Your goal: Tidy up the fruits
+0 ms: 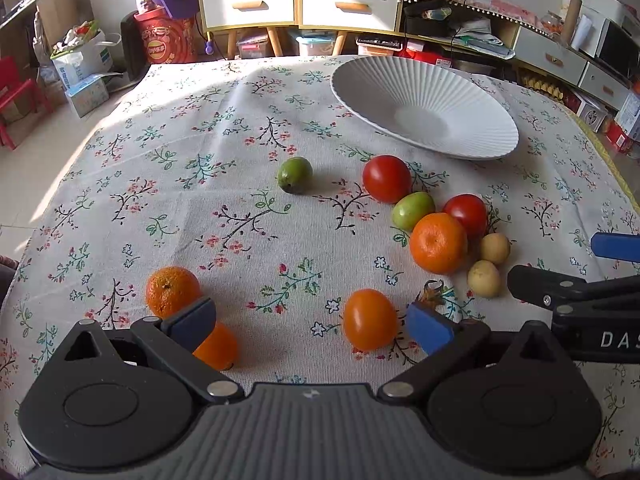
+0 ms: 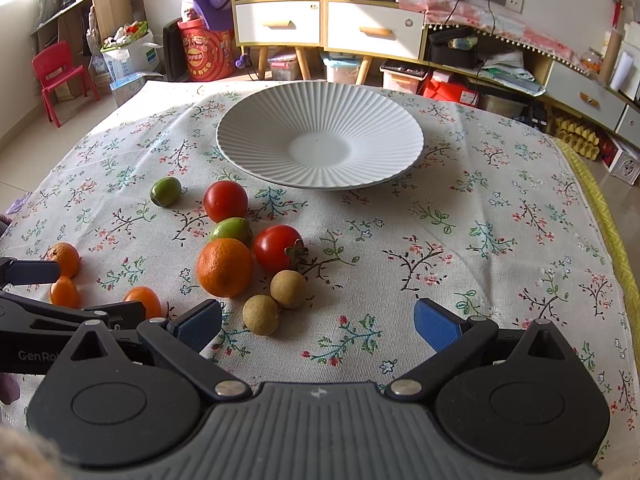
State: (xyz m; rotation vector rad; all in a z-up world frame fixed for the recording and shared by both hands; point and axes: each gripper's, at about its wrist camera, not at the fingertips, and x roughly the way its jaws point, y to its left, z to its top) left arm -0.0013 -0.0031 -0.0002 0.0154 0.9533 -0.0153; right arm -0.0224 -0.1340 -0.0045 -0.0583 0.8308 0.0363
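Surface: a flower-print cloth (image 2: 460, 248) covers the surface in a sunlit room, with drawers and shelves far behind; every fruit lies loose on it, so nothing looks sorted yet.
Left gripper (image 1: 310, 322): jaws wide open and empty, low over the cloth; an orange tomato (image 1: 370, 319) lies between the pads, nearer the right one, likely the next pick.
Beside the left jaw: a second small orange fruit (image 1: 218, 346) partly hidden under the pad, a mandarin (image 1: 172, 291) just beyond.
Right gripper (image 2: 318, 326): jaws wide open, holding nothing; two longans (image 2: 261, 314) lie just inside its left pad.
Cluster ahead: a large mandarin (image 2: 224, 267), two red tomatoes (image 2: 225, 201) and a green fruit (image 2: 232, 230) touching one another; grasping one may nudge its neighbours.
Apart: another green fruit (image 2: 165, 191) alone, left of the cluster.
Farthest: the ribbed white plate (image 2: 320, 136), empty, near the far edge.
Open room: bare cloth ahead-right of the right jaws leaves a free path to the plate.
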